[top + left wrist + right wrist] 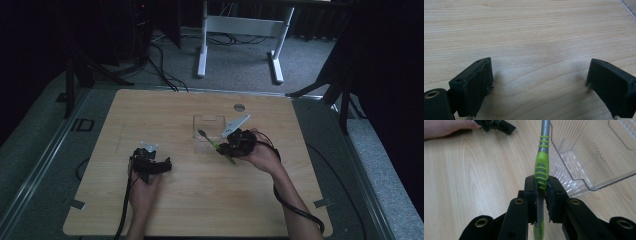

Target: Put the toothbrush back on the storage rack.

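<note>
My right gripper (pixel 226 146) (pixel 541 186) is shut on the handle of a green and grey toothbrush (pixel 209 140) (pixel 542 157). The brush points away from the jaws, along the outer wall of a clear plastic container (pixel 207 131) (pixel 594 152). In the high view its head end lies over the container's front left part. My left gripper (pixel 150 159) (pixel 539 82) rests low on the wooden table (pixel 200 200), left of centre. Its jaws stand wide open with only bare wood between them.
A round grommet (pixel 239 107) sits in the table behind the container. A white desk frame (pixel 240 30) stands on the floor beyond the far edge. Black cables trail from both grippers toward the table's front edge. The left hand (pixel 446 127) lies at the right gripper view's top left.
</note>
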{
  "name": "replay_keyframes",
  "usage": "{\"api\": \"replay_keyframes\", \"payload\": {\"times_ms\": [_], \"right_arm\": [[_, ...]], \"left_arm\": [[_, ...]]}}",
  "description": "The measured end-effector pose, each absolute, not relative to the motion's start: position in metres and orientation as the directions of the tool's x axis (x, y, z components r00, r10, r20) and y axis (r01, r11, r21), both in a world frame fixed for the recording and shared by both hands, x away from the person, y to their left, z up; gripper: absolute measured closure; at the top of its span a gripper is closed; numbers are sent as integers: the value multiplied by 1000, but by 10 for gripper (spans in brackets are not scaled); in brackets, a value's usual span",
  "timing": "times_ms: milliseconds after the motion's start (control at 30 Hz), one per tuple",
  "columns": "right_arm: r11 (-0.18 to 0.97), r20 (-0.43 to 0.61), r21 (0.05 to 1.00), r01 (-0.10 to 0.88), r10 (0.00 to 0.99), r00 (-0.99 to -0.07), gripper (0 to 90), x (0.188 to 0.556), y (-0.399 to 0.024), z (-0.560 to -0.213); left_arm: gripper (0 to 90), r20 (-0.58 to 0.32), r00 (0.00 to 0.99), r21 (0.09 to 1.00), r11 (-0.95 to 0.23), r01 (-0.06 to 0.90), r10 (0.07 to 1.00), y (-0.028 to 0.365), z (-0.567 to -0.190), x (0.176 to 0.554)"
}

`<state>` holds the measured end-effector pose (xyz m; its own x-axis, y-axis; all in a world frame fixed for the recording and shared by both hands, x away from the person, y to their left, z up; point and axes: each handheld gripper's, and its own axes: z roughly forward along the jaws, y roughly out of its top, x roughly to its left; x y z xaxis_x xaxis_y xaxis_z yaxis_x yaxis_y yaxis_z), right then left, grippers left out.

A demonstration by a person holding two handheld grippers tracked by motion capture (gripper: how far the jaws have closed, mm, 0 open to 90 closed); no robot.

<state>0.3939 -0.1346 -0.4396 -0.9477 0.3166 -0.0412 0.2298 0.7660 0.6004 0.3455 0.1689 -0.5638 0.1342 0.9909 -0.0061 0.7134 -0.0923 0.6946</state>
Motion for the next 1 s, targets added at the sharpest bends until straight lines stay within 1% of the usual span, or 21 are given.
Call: {"api": "replay_keyframes", "payload": {"times_ms": [400,1000], "right_arm": [[717,-19,651,249,343,-939,797,395,-137,-438],[673,-16,691,264,379,-925,797,396,-136,-436]], "left_arm": [[72,-7,135,694,-93,714,991,169,-564,346],[72,-6,135,694,-93,714,991,169,-564,346]]}}
